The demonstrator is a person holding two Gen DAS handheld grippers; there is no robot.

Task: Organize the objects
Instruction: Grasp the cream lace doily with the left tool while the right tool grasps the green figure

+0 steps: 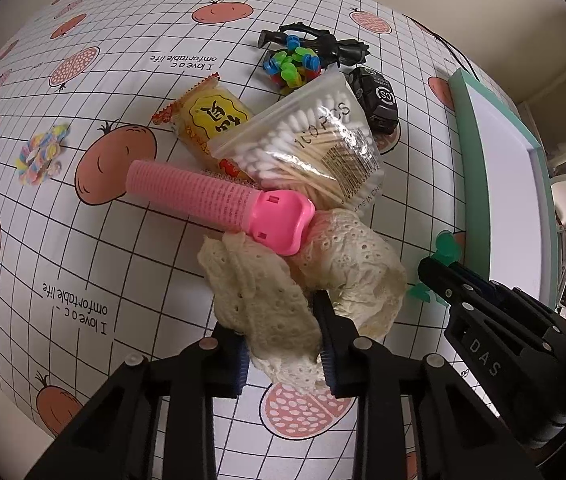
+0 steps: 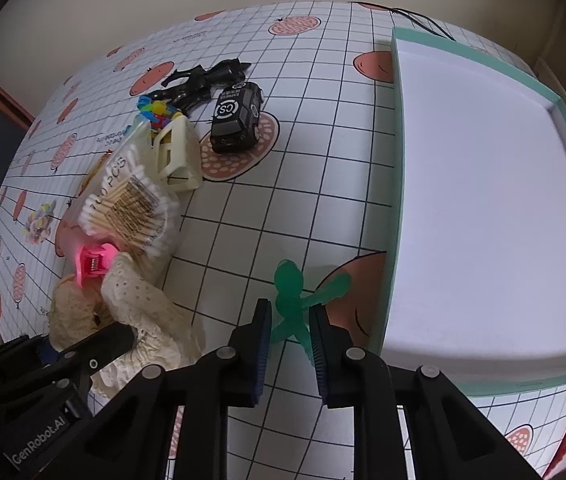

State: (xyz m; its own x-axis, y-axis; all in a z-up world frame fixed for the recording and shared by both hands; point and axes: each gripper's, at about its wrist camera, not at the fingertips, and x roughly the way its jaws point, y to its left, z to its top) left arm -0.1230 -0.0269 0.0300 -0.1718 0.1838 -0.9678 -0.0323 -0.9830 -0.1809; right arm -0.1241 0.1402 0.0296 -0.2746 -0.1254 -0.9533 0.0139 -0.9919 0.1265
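A cream lace scrunchie (image 1: 283, 284) lies at the near end of a pile on the fruit-print tablecloth. My left gripper (image 1: 275, 316) is shut on its front folds, and the fabric fills the gap between the fingers. Its finger (image 2: 113, 338) also presses into the scrunchie (image 2: 143, 312) in the right wrist view. A green rubbery figure (image 2: 289, 292) lies beside the teal tray (image 2: 397, 184). My right gripper (image 2: 289, 308) is shut on its legs, while the head and one arm stick out past the tips. In the left wrist view the right gripper (image 1: 435, 276) hides most of the green figure (image 1: 445, 242).
The pile holds a pink hair roller (image 1: 211, 196), a bag of cotton swabs (image 1: 303, 140), a yellow snack packet (image 1: 207, 116), coloured plastic rings (image 1: 291, 64), a black toy (image 1: 315, 40), a black toy car (image 2: 237, 116) and a cream claw clip (image 2: 177, 156). Pastel candy (image 1: 41, 156) lies far left.
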